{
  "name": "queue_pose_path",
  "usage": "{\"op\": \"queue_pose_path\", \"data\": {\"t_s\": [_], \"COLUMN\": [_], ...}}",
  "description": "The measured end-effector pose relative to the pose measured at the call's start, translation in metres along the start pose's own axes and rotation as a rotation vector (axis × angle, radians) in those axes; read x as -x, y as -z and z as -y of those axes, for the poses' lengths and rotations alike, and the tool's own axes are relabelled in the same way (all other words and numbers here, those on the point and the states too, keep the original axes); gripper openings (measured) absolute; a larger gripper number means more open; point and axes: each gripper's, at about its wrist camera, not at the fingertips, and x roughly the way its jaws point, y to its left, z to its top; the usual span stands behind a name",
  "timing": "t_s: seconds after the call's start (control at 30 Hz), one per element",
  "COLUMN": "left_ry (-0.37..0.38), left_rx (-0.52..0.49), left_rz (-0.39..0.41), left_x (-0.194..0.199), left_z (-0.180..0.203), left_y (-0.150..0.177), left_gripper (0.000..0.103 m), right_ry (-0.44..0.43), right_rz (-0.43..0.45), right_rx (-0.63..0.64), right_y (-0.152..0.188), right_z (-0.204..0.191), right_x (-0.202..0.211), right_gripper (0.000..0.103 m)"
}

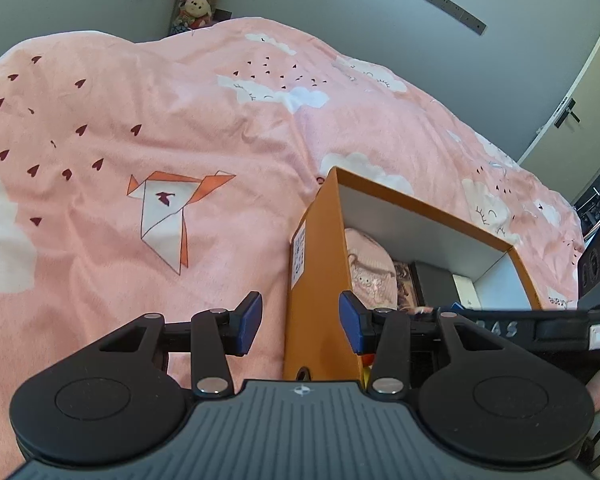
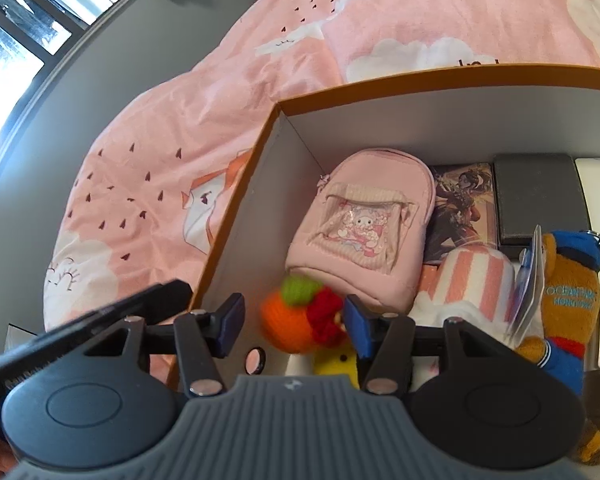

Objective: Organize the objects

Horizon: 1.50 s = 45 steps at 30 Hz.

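An orange cardboard box [image 1: 320, 280] with white inner walls [image 2: 340, 120] lies on a pink bed. My left gripper [image 1: 300, 324] is open, its fingers straddling the box's left wall without closing on it. My right gripper [image 2: 296, 326] is open above the box's near left corner, over a knitted orange and red toy [image 2: 296, 320] that lies between the fingers. Inside the box are a small pink backpack [image 2: 360, 228], a striped pink and white item [image 2: 476, 280], a brown plush bear in blue [image 2: 568, 300], a picture card [image 2: 460, 208] and a dark flat case [image 2: 540, 196].
The pink bedspread [image 1: 140, 140] with cloud and fox prints spreads left and behind the box. Plush toys [image 1: 198, 0] stand in the far corner. A door with a handle [image 1: 568, 112] is at the right. A window [image 2: 12, 52] is at the left.
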Motion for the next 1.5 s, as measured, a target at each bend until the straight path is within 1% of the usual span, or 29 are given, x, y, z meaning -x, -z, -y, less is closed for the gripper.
{"op": "queue_pose_path", "data": {"t_s": [0.2, 0.3, 0.43, 0.53, 0.63, 0.9, 1.07, 1.13, 1.2, 1.27, 1.3, 1.33, 1.37, 1.5], "left_ry": [0.010, 0.002, -0.009, -0.013, -0.006, 0.010, 0.018, 0.018, 0.019, 0.020, 0.019, 0.018, 0.017, 0.000], "left_rx": [-0.009, -0.017, -0.038, -0.065, -0.084, -0.174, -0.249, -0.287, -0.323, -0.349, -0.353, -0.353, -0.353, -0.378], "left_rz": [0.012, 0.026, 0.055, 0.073, 0.093, 0.184, 0.284, 0.329, 0.379, 0.422, 0.433, 0.439, 0.441, 0.431], "left_x": [0.007, 0.014, 0.026, 0.037, 0.047, 0.083, 0.110, 0.121, 0.132, 0.140, 0.142, 0.144, 0.144, 0.138], "left_z": [0.003, 0.007, 0.015, 0.025, 0.035, 0.070, 0.095, 0.105, 0.114, 0.121, 0.123, 0.125, 0.126, 0.129], "left_y": [0.001, 0.003, 0.005, 0.007, 0.009, 0.021, 0.033, 0.040, 0.047, 0.053, 0.055, 0.057, 0.060, 0.070], "left_gripper": [0.051, 0.051, 0.051, 0.051, 0.051, 0.052, 0.055, 0.061, 0.063, 0.066, 0.069, 0.071, 0.072, 0.072], "right_ry": [0.014, 0.020, 0.044, 0.064, 0.103, 0.270, 0.344, 0.367, 0.378, 0.383, 0.383, 0.382, 0.384, 0.430], "right_rz": [0.018, 0.032, 0.084, 0.147, 0.225, 0.471, 0.584, 0.616, 0.646, 0.680, 0.698, 0.717, 0.733, 0.759], "right_rx": [0.017, 0.034, 0.066, 0.092, 0.135, 0.273, 0.305, 0.315, 0.322, 0.329, 0.332, 0.339, 0.346, 0.374], "right_y": [0.001, 0.003, 0.011, 0.021, 0.032, 0.079, 0.110, 0.120, 0.130, 0.139, 0.143, 0.146, 0.150, 0.162], "right_z": [-0.004, -0.007, -0.014, -0.020, -0.028, -0.042, -0.045, -0.047, -0.048, -0.049, -0.050, -0.051, -0.052, -0.054], "right_x": [0.007, 0.016, 0.037, 0.059, 0.085, 0.158, 0.192, 0.201, 0.210, 0.219, 0.223, 0.226, 0.230, 0.233], "right_gripper": [0.059, 0.059, 0.059, 0.059, 0.059, 0.061, 0.071, 0.072, 0.075, 0.083, 0.086, 0.091, 0.094, 0.099]}}
